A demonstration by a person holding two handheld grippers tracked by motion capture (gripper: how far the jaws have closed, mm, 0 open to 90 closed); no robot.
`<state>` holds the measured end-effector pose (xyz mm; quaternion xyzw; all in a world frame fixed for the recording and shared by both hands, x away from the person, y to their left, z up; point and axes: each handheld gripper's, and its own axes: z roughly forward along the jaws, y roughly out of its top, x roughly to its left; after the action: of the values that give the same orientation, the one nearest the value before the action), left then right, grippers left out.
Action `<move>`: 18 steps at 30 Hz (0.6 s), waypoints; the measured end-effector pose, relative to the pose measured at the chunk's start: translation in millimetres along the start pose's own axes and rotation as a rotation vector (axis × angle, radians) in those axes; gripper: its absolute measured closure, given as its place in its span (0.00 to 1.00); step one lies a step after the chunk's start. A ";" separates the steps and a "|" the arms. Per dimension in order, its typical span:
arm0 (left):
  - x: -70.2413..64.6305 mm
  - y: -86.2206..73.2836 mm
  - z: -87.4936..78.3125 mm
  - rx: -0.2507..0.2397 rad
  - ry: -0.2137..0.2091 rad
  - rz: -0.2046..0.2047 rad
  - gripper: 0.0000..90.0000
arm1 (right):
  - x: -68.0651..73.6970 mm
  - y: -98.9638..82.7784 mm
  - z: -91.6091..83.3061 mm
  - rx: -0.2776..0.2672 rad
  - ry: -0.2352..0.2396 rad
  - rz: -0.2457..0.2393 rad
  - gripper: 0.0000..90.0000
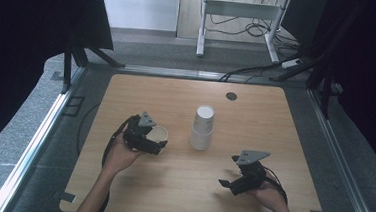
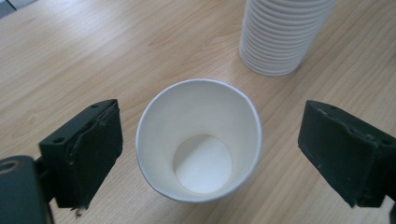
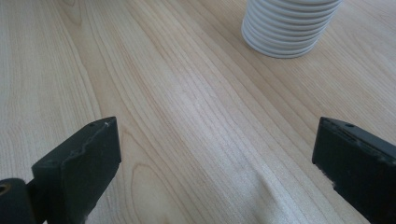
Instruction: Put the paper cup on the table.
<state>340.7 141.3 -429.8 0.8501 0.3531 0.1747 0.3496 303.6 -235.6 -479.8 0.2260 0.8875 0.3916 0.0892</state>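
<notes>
A single white paper cup (image 1: 160,131) (image 2: 201,140) stands upright and empty on the wooden table (image 1: 180,190), left of centre. My left gripper (image 1: 157,140) (image 2: 212,140) is open around it, with a black jaw on either side of the cup and a gap between each pad and the cup wall. To the right of it a stack of white paper cups (image 1: 203,127) (image 2: 280,32) (image 3: 292,25) stands mouth down near the table's middle. My right gripper (image 1: 229,171) (image 3: 215,154) stands open over bare wood at the front right, with nothing between its jaws.
A dark cable hole (image 1: 231,96) sits in the table top near the far edge. Beyond the table stand a white desk frame (image 1: 240,12) and loose cables (image 1: 259,68) on the grey floor. Black curtains (image 1: 26,24) hang at both sides.
</notes>
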 end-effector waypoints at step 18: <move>-30.8 -25.5 -37.6 -0.113 0.027 0.022 0.00 | -4.6 -0.8 -17.1 -0.043 -0.033 0.017 0.01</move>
<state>286.8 149.6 -423.6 0.8303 0.3382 0.2096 0.3901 301.6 -249.4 -468.9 0.2383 0.8753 0.4074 0.1055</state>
